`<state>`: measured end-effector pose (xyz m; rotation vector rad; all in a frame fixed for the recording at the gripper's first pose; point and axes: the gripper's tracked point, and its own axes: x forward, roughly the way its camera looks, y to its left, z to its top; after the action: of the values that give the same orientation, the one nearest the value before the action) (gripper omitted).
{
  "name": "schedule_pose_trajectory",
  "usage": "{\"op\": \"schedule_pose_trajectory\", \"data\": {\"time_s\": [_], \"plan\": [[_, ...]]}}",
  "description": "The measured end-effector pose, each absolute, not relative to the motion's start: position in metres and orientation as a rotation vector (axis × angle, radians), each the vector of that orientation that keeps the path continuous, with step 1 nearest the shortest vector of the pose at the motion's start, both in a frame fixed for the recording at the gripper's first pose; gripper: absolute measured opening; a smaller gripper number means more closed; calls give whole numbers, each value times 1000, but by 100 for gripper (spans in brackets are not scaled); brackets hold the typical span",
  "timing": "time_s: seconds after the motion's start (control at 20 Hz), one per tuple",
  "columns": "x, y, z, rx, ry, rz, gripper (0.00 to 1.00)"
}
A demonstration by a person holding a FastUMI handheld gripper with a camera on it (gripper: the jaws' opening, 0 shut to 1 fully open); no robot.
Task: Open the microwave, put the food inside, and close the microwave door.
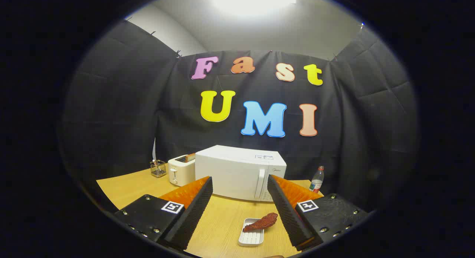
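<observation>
- Gripper (239,185) held above the near part of the tabletop (222,217), jaws spread wide with nothing between them.
- Microwave (239,172) stands at the far side, just beyond the fingertips, door shut. Its vertical handle (261,183) sits toward the right of the front, beside the control strip.
- Food (261,222), a reddish-brown piece, lies across a small white tray (250,237) on the near tabletop, between the jaws and closer to the right finger.
- Toaster (181,170) touches or nearly touches the microwave's left side; wire basket (158,168) further left; bottle (316,180) to the far right.
- Step in hand, by my reading: opening the door, not yet begun.
- To do it well: leave the tray alone, go forward to the handle, close on it squarely, then pull in an arc about the left hinge.
</observation>
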<state>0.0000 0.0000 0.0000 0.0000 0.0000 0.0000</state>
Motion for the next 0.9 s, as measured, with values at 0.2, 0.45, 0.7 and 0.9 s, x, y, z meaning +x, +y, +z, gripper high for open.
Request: {"op": "schedule_pose_trajectory", "data": {"time_s": [0.2,0.45,0.7,0.9], "plan": [[-12,-2,2,-6,-4,-10,96],[-19,-2,1,-9,-6,-14,96],[-19,-7,2,5,-2,-24,96],[-20,-8,2,8,-2,-23,96]]}}
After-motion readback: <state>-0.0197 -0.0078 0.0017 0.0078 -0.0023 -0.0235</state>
